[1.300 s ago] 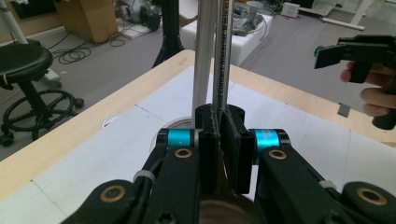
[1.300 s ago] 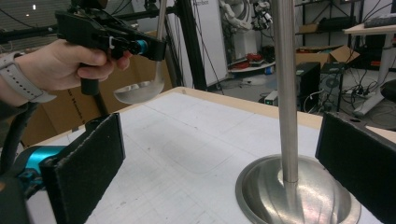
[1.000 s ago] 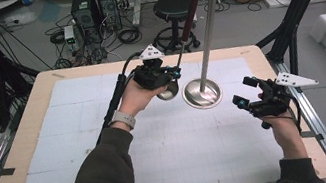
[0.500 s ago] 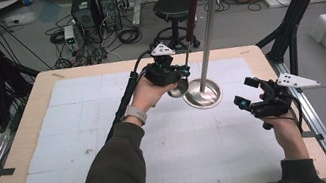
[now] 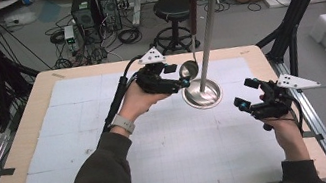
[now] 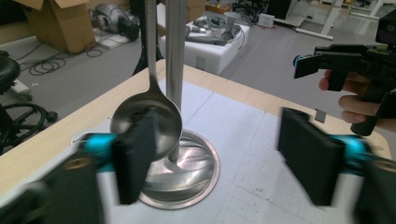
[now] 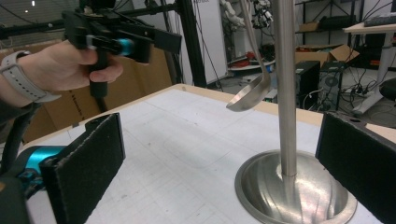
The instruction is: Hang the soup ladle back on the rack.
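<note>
The ladle [image 6: 145,122] hangs from the top of a steel stand [image 5: 207,38], its long handle running straight up beside the stand's pole and its bowl lowest, clear of the round base [image 5: 202,93] on the table [image 5: 82,136]. That upright axis is what the next move seems to turn on. In the left gripper view the bowl sits just ahead of the left tool [image 6: 229,163], close in front of its left-hand jaw and off-centre in the gap, with the pole directly behind it. The jaws are spread wide, nothing between them.

The left tool is much the nearer of the two; from the high view it is just beside the bowl. The right tool [image 5: 253,98] is held on the far side of the base, apart from the ladle, its jaws also spread and empty. From its own view the bowl hangs beyond the pole, up and to the left.

A grasp would probably mean shifting the left tool sideways to centre the bowl or handle.
</note>
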### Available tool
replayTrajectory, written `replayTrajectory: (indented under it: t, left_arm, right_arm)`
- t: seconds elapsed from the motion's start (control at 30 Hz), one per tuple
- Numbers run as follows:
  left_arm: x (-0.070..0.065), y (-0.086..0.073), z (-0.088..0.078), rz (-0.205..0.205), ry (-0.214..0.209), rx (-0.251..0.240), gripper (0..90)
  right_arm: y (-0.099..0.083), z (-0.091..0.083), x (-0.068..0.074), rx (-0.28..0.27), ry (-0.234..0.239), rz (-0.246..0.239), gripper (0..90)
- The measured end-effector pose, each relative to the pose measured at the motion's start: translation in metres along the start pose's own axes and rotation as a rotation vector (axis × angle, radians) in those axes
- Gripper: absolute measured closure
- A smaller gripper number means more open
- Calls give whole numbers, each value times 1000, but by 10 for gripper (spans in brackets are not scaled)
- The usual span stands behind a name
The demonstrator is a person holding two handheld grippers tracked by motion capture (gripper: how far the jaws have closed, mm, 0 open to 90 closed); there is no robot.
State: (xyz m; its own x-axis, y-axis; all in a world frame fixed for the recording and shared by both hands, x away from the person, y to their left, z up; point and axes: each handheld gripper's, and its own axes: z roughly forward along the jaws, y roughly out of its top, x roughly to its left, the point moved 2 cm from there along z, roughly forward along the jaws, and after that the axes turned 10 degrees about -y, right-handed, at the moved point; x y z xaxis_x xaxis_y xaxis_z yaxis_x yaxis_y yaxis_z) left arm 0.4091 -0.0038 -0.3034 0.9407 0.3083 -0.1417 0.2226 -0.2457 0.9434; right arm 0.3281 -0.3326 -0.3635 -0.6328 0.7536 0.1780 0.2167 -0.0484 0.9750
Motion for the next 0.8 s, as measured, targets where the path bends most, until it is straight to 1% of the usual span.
replayTrajectory:
  t: [0.07, 0.1, 0.13, 0.17, 0.2, 0.23, 0.27, 0.3, 0.33, 0.4, 0.43, 0.47, 0.53, 0.6, 0.63, 0.67, 0.73, 0.77, 0.8]
  left_arm:
    - [-1, -2, -10, 13, 7, -25, 153]
    - [-2, -3, -15, 7, -2, -29, 109]
    - [-3, -5, -20, -3, -26, -31, 93]
    - [-5, -6, -25, 5, -32, -30, 88]
    - [-8, -8, -30, 19, -33, -31, 47]
    - [-10, -10, -36, 22, -43, -35, 17]
    - [-12, -11, -42, 23, -51, -40, 17]
    - [-13, -12, -48, 25, -49, -50, 17]
    - [-14, -13, -53, 33, -43, -53, 17]
    - [-16, -14, -67, 50, -14, -62, 17]
    - [-16, -15, -74, 65, -14, -70, 17]
    - [-17, -16, -80, 69, -9, -76, 17]
    - [-16, -19, -94, 88, 27, -85, 17]
    - [-18, -25, -108, 77, 51, -84, 17]
    - [-19, -29, -115, 89, 54, -97, 17]
    - [-20, -33, -122, 91, 59, -112, 17]
    - [-20, -44, -136, 83, 74, -131, 17]
    - [-19, -50, -142, 82, 90, -141, 17]
    - [-18, -56, -149, 73, 106, -148, 17]
  right_arm:
    - [0, 0, 1, 2, -1, 0, 0]
    - [0, 0, 1, 4, -1, -3, 0]
    - [0, 1, 1, 5, -2, -2, 0]
    - [0, 1, 1, 5, -3, -3, 0]
    - [0, 1, 1, 5, -3, -4, 0]
    - [0, 1, 1, 5, -4, -6, 0]
    - [0, 1, 1, 6, -3, -6, 0]
    - [0, 2, 1, 5, -4, -6, 0]
    - [0, 2, 1, 5, -6, -8, 0]
    - [1, 2, 2, 4, -7, -9, 0]
    - [1, 2, 3, 3, -7, -10, 0]
    - [1, 2, 3, 2, -7, -16, 0]
    - [2, 3, 4, 2, -4, -19, 0]
    - [2, 3, 4, 3, -5, -22, 0]
    - [2, 3, 4, 3, -5, -21, 0]
    - [2, 3, 4, 4, -5, -24, 0]
    - [2, 2, 5, 2, -4, -22, 0]
    - [2, 2, 5, 1, -6, -26, 0]
    - [2, 2, 5, 2, -8, -25, 0]
